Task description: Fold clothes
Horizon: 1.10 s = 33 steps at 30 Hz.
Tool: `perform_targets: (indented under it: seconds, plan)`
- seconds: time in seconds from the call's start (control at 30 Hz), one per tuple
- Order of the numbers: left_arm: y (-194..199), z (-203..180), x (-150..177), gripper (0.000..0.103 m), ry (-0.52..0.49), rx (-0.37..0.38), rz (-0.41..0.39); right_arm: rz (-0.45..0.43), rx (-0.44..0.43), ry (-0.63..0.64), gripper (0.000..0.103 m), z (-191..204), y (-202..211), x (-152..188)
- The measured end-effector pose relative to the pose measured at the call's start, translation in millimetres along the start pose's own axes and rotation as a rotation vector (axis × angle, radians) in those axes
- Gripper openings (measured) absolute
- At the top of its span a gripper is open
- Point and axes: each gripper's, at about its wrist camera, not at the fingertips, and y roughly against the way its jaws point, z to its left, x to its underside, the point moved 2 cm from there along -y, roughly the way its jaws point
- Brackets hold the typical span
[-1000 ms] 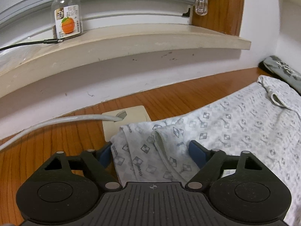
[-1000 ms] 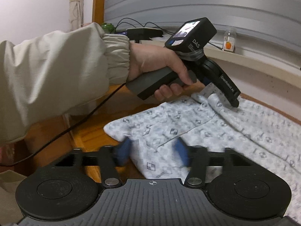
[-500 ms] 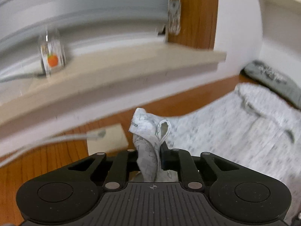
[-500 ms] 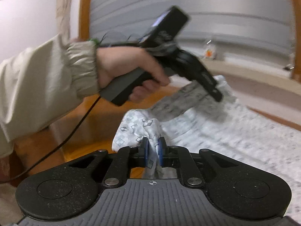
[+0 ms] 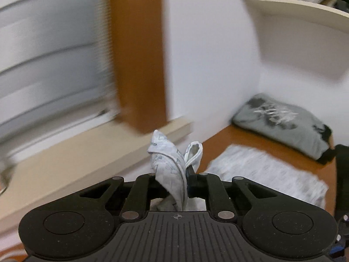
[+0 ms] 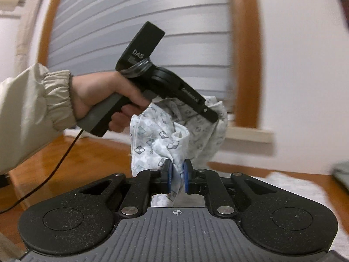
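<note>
- So both grippers have a corner of the patterned garment point(image 6: 161, 139) pinched: the right gripper point(image 6: 177, 178) has its blue pads squeezed nearly together with cloth bunched between them, and the left gripper point(image 5: 185, 180) is likewise clamped narrow on a tuft that pokes up past its fingers.
- The held edge is up in the air between the two tools, while the rest of the garment trails down and away to the wooden surface point(image 5: 272, 150), where it lies blurred to the lower right in the left wrist view.
- In the right wrist view the left hand point(image 6: 104, 100) sits up and to the left, its tool angled down to the right, so the held edge runs roughly from that tool down to the right one.
- My guess is the next move depends on keeping that edge taut and carrying it over the part that lies flat.
- Compared with a second ago: the jaws were wide open with the cloth flat on the wood; now they're closed and lifted.
- A grey folded item point(image 5: 283, 120) sits by the wall, apart.
</note>
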Motion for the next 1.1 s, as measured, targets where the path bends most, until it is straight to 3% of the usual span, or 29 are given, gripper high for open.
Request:
perform_targets:
  seconds: [0.17,0.23,0.3,0.37,0.4,0.43,0.67,0.83,0.93,1.0,1.07,1.1]
  plan:
    - [-59,-56,-36,0.014,-0.026,0.034,0.014,-0.004,0.144,-0.069,0.011,-74,41,12]
    - [-90,-71,-43,0.019,-0.008,0.027,0.05,0.023,0.193,-0.11,0.012,-101,48,25]
    - [-120,-84,-42,0.021,-0.005,0.014,0.108,0.086,0.249,-0.152,0.019,-125,49,46]
    - [-130,-87,-37,0.037,0.001,0.025,0.107,0.124,0.282,-0.2,0.035,-144,49,65]
    - [-131,-86,-35,0.049,0.007,0.031,0.097,0.131,0.283,-0.216,0.039,-150,50,72]
    - [-131,-84,-33,0.051,0.013,0.037,0.086,0.134,0.282,-0.229,0.046,-155,52,78]
    - [-118,-48,-9,0.056,0.056,0.01,0.08,0.127,0.254,-0.263,0.065,-162,50,71]
    - [-108,-19,22,0.059,0.067,-0.005,0.086,0.16,0.298,-0.261,0.066,-168,37,62]
    - [-105,-4,45,0.06,0.064,-0.007,0.091,0.193,0.332,-0.282,0.065,-176,27,57]
    - [-104,5,53,0.06,0.075,0.005,0.085,0.205,0.345,-0.288,0.055,-180,22,54]
    - [-103,14,61,0.06,0.086,0.018,0.078,0.209,0.359,-0.277,0.013,-183,20,51]
    - [-102,19,65,0.06,0.092,0.025,0.075,0.203,0.373,-0.269,0.012,-185,24,49]
